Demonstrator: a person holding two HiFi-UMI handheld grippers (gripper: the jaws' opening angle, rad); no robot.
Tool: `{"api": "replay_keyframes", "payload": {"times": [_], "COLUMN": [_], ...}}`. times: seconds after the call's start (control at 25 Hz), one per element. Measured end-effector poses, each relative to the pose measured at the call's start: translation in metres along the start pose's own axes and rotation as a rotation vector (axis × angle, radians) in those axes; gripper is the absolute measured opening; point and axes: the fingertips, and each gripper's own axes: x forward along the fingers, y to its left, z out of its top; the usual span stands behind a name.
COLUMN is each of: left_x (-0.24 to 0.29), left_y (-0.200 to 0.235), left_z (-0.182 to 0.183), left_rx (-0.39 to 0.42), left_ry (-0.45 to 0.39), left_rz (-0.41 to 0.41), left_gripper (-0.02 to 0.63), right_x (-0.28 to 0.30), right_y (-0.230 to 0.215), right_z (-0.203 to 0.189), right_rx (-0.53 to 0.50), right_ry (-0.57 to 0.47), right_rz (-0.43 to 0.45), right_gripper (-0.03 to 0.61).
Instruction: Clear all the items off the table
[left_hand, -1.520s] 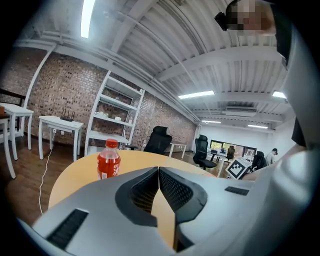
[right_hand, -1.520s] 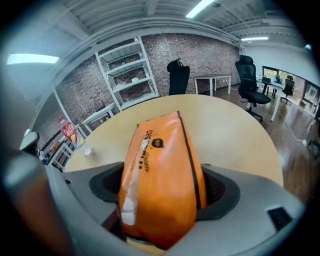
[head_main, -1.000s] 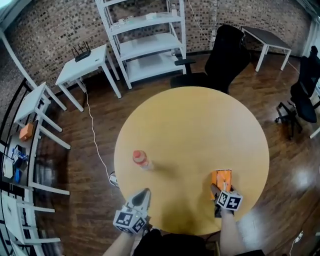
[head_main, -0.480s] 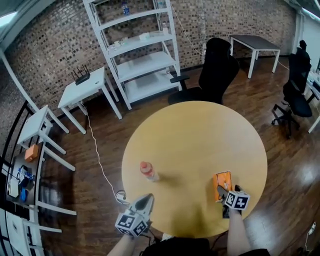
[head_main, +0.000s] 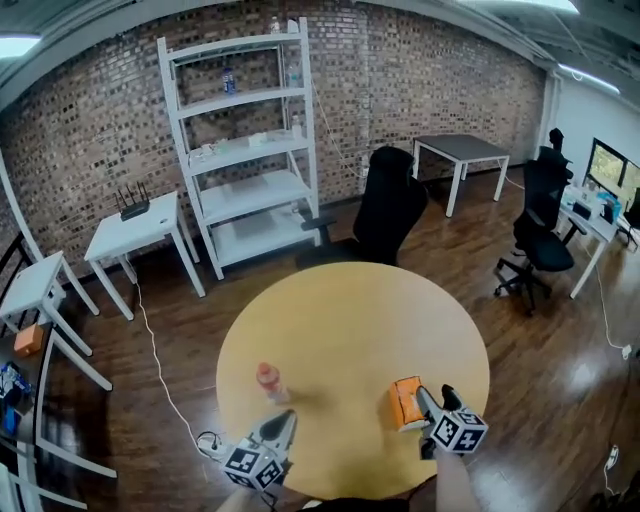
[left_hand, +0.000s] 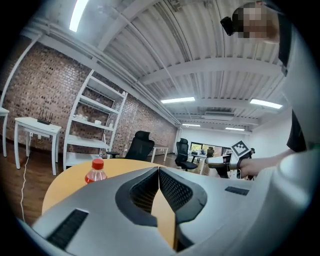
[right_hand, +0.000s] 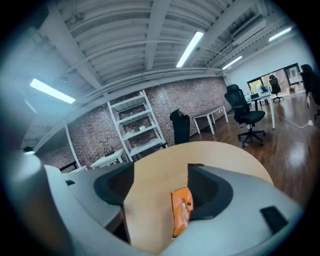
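Observation:
A round wooden table (head_main: 350, 310) carries a bottle with a red cap (head_main: 268, 381) at the front left and an orange packet (head_main: 405, 403) at the front right. My left gripper (head_main: 285, 420) hovers at the near edge, just short of the bottle (left_hand: 95, 171), with its jaws shut and nothing in them (left_hand: 159, 172). My right gripper (head_main: 432, 400) is just right of the packet. Its jaws have just been closing but stand open (right_hand: 161, 172). The packet (right_hand: 180, 212) shows between them, close by the right jaw and partly hidden by it, well apart from the left jaw.
A tall white shelf unit (head_main: 250, 150) stands against the brick wall. A black office chair (head_main: 385, 215) sits behind the table. White side tables (head_main: 135, 235) stand at left. A grey desk (head_main: 460, 150) and another chair (head_main: 535, 240) are at right.
Both grippers have risen, the right one more. The head view has lifted and shows more of the room. The right gripper stays by the orange packet. The bottle has not moved.

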Motion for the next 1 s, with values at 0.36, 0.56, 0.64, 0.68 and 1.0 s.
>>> {"api": "replay_keyframes", "payload": {"times": [0.36, 0.56, 0.64, 0.68, 1.0], "left_x": [0.000, -0.004, -0.005, -0.007, -0.027], "left_y": [-0.008, -0.013, -0.015, -0.017, -0.008], "left_z": [-0.006, 0.005, 0.008, 0.009, 0.018], "left_rx": [0.044, 0.035, 0.039, 0.041, 0.041], "left_ry": [-0.030, -0.072, -0.077, -0.081, -0.123], "left_rz": [-0.042, -0.069, -0.076, -0.078, -0.056], "left_gripper": [0.003, 0.003, 0.003, 0.003, 0.003], "right_x": [-0.083, -0.096, -0.099, -0.101, -0.102], "right_y": [0.026, 0.041, 0.045, 0.046, 0.068], "right_z": [0.052, 0.048, 0.046, 0.045, 0.039], "right_rx": [-0.311, -0.356, -0.329, -0.315, -0.294], "right_ry": [-0.320, -0.345, -0.352, -0.358, -0.364], "right_rz": [-0.093, -0.133, -0.130, -0.125, -0.060], "right_gripper": [0.160, 0.090, 0.052, 0.014, 0.003]}}
